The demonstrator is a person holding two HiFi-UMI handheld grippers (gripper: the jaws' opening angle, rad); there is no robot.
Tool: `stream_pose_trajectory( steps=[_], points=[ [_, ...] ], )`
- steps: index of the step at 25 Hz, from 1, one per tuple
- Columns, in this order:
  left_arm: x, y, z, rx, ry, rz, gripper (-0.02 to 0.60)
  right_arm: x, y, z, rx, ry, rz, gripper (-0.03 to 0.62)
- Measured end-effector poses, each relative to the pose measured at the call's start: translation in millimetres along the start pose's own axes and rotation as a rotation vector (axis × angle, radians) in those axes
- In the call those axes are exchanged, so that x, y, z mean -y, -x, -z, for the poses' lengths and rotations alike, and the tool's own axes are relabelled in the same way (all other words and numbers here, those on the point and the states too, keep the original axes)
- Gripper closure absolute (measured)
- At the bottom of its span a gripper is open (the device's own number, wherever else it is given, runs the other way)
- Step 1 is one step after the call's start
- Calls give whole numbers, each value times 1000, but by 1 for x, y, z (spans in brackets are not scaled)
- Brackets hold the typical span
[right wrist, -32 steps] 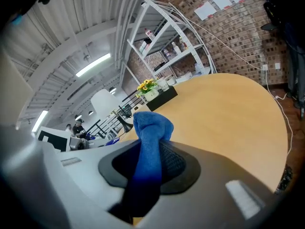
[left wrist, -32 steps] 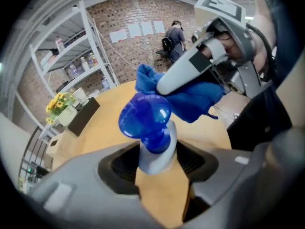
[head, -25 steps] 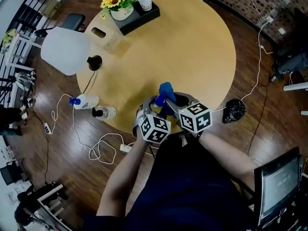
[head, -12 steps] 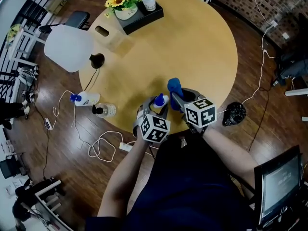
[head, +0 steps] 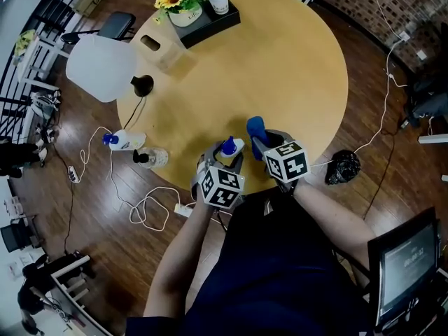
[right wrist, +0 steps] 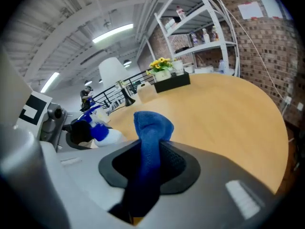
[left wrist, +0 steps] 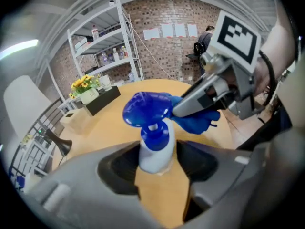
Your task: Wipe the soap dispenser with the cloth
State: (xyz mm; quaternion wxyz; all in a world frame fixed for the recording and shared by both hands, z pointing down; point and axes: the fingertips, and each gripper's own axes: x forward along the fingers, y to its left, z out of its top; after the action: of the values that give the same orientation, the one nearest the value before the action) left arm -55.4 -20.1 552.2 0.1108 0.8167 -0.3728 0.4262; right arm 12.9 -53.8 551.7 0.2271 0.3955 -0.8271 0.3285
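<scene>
Soap dispenser (left wrist: pixel 154 149) between left gripper (left wrist: pixel 158 162) jaws

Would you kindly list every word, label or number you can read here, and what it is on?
None can be read.
Sheets on the brick wall: too small.
Flower pot: print blurred.
Screen: too small.
Marker cube: black-and-white squares, no letters.
</scene>
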Motion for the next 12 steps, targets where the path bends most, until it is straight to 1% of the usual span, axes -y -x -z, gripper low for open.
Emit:
stream_pose_trajectory(
  steps=[1,2,3,4,5,7,10,11,12],
  points=[
    [3,4,0,-13,20,34,290,7,3,3,-4,-31,5,491],
    [6,11,-2,-27,42,69,212,11,7,4,1,-52,1,491],
    [8,20,-6,-42,54,97,183,12,12,4,10,-62,-6,491],
    [8,29,-11,-55,48,114,175,12,15,5,18,-68,-13,491],
    [8,37,-16,-71,21,123,173,12,18,6,22,-73,-20,491],
    [5,46,-24,-134,-85,132,175,10,21,10,27,-82,-30,490],
    [0,41,-21,-279,-266,168,175,5,20,9,38,-87,-41,490],
    [-1,36,-17,-314,-306,179,177,3,20,8,43,-88,-45,490],
    [-2,31,-14,-332,-327,187,185,1,20,7,47,-87,-50,488]
  ],
)
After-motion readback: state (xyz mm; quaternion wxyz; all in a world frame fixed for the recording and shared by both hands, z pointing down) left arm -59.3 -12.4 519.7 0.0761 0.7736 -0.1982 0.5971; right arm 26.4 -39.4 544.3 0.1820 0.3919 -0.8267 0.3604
